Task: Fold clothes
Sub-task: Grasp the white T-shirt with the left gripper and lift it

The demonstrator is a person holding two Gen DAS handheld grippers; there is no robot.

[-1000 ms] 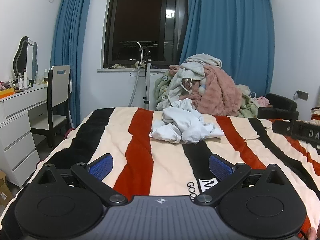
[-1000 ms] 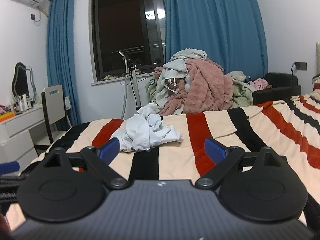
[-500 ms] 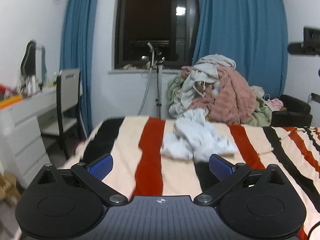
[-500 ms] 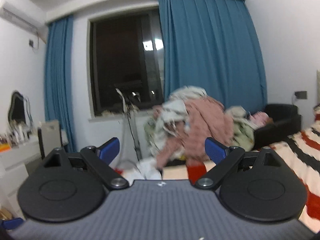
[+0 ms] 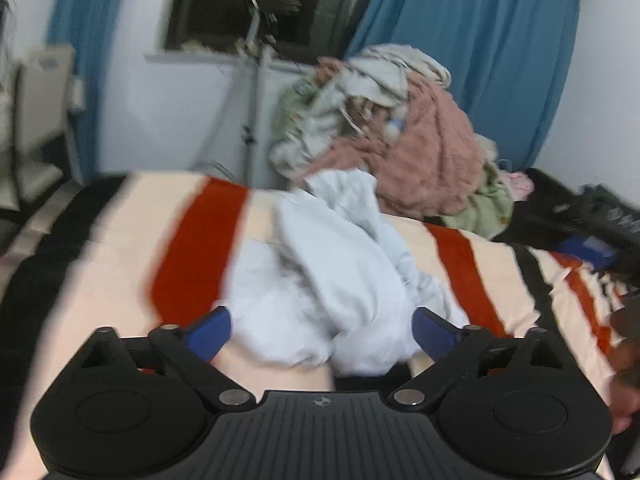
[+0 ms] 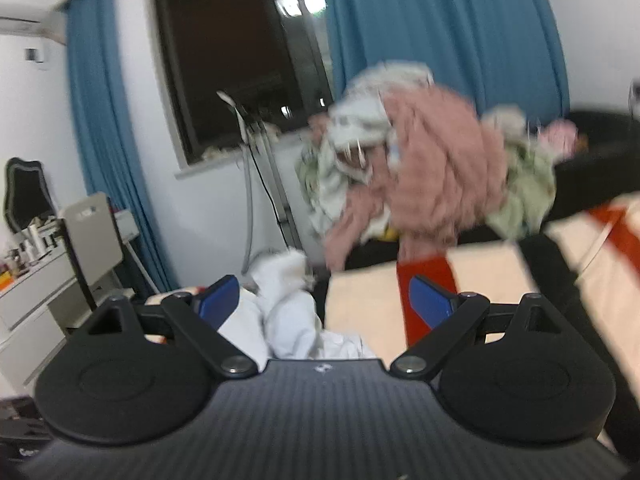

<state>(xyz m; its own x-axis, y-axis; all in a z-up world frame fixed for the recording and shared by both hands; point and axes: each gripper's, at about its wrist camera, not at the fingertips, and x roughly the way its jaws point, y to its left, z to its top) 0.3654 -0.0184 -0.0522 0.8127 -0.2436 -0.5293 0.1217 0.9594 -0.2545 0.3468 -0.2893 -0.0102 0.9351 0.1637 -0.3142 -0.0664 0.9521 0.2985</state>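
You have one crumpled white garment (image 5: 332,276) between your left jaws, one heap of clothes (image 5: 400,136) beyond them, two blue curtains (image 5: 480,52), one chair (image 6: 94,236), one striped bed (image 5: 120,264).

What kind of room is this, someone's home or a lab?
It looks like a home bedroom. A bed with a striped blanket fills the foreground, with a crumpled white garment on it; blue curtains hang at a dark window, and a dressing table with a mirror stands by the wall.
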